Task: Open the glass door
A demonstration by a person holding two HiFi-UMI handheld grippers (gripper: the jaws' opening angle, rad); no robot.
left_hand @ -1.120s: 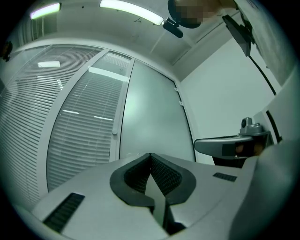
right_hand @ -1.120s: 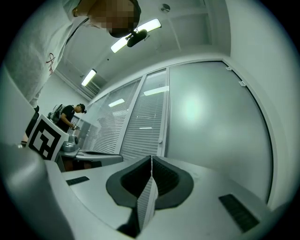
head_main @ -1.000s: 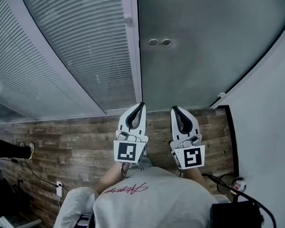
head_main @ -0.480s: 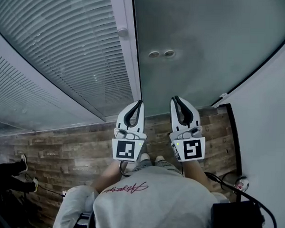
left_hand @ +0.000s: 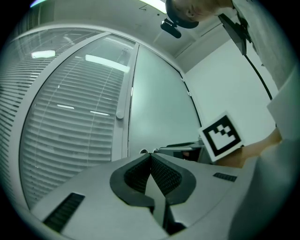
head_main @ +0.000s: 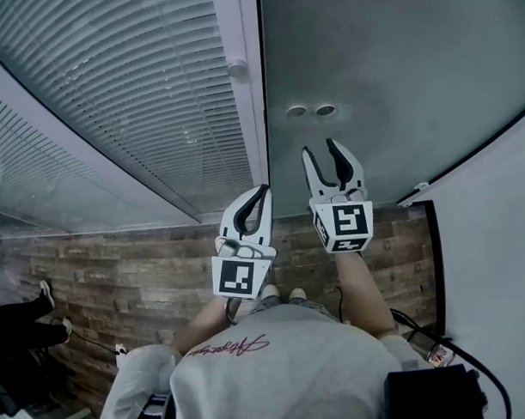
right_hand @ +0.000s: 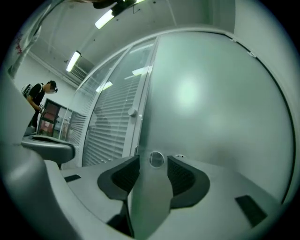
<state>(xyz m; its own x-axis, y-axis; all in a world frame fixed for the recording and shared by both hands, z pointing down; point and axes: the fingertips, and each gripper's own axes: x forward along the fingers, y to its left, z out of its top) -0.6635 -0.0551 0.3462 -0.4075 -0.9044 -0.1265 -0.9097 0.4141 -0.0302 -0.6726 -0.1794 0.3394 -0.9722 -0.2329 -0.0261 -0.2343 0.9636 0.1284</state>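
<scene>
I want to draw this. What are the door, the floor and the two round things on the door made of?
The door looks like frosted glass: smooth, cloudy grey-green, with soft reflections. The floor looks like brown wood planks with seams and grain, maybe printed laminate. The round things seem shiny metal, but they are small.

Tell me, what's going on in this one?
A person stands facing a frosted glass door with a gripper in each hand. The right gripper is reached out toward the door's two round fittings; its jaws have just been opening, with nothing between them. The left gripper hangs back, shut and empty. The door looks closed.
</scene>
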